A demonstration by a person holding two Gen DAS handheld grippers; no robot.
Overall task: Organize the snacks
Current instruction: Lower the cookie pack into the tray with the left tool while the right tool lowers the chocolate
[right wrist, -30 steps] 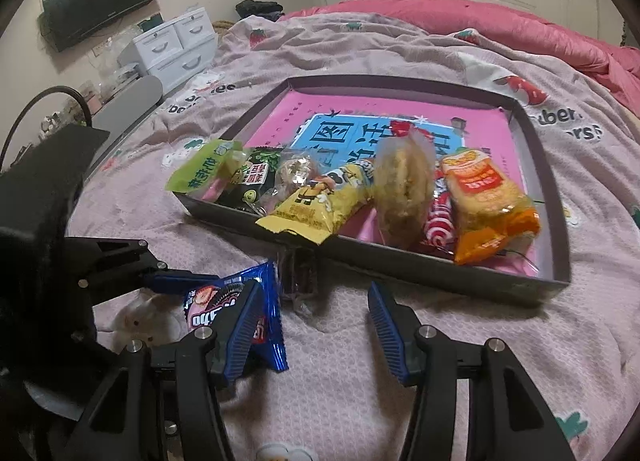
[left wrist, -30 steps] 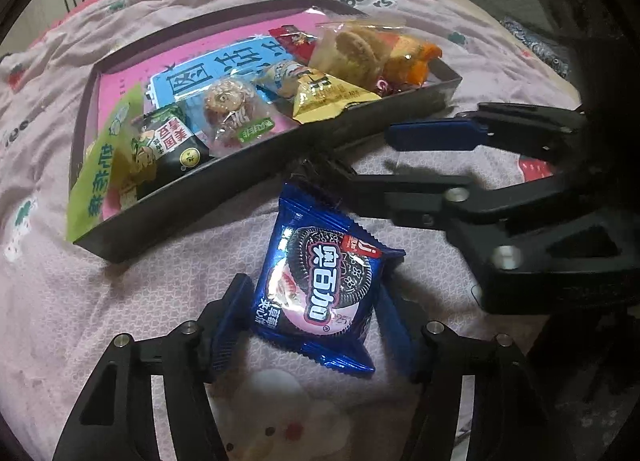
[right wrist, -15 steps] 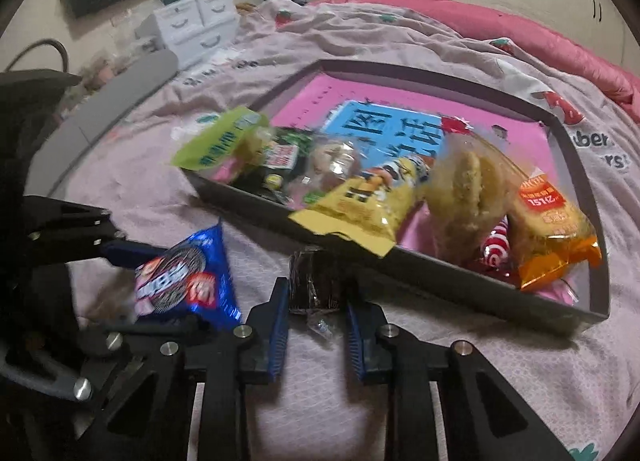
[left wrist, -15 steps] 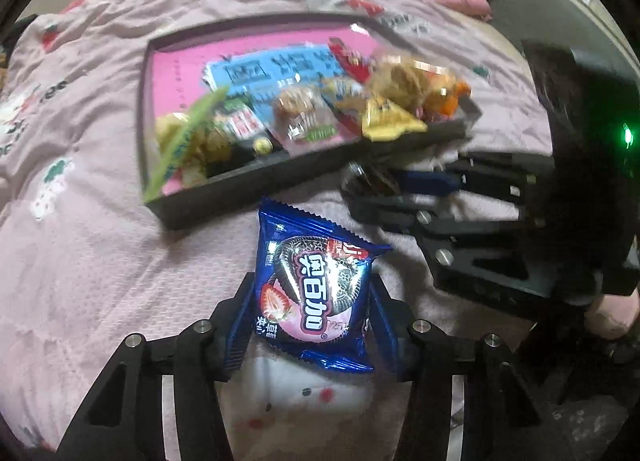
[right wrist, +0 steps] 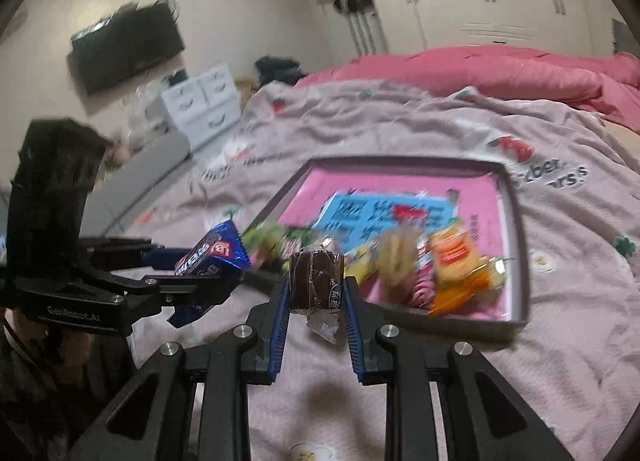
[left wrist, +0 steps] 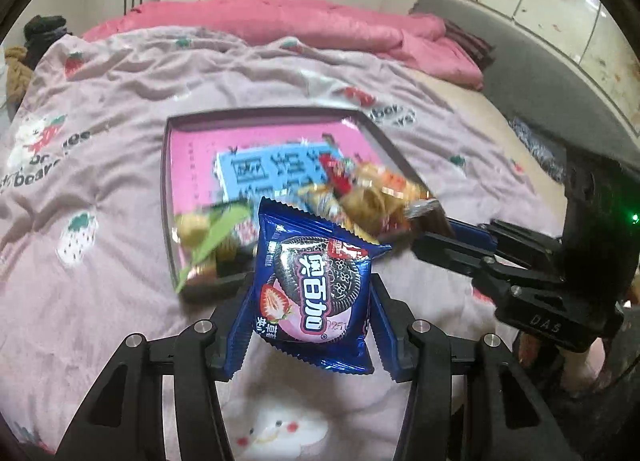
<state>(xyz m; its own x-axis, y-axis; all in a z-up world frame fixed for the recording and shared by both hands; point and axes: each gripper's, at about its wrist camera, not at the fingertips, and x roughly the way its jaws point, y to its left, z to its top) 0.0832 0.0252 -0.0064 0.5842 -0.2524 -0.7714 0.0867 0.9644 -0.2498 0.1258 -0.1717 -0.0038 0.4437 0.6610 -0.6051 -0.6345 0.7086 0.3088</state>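
Left gripper [left wrist: 310, 297] tilted downward above the bed [left wrist: 100, 189], fingers clenched on blue cookie packet [left wrist: 314, 289]. Right gripper [right wrist: 316, 293] alongside, grasping brown wrapped snack [right wrist: 316, 279] just before the tray [right wrist: 516, 245].

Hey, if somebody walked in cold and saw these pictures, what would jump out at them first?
Probably the blue cookie packet, clamped in the left gripper in mid-air above the bed. Next, the small brown wrapped snack pinched in the right gripper, also lifted. Behind both sits the dark-rimmed tray on the pink bedspread, snacks heaped along its near edge.
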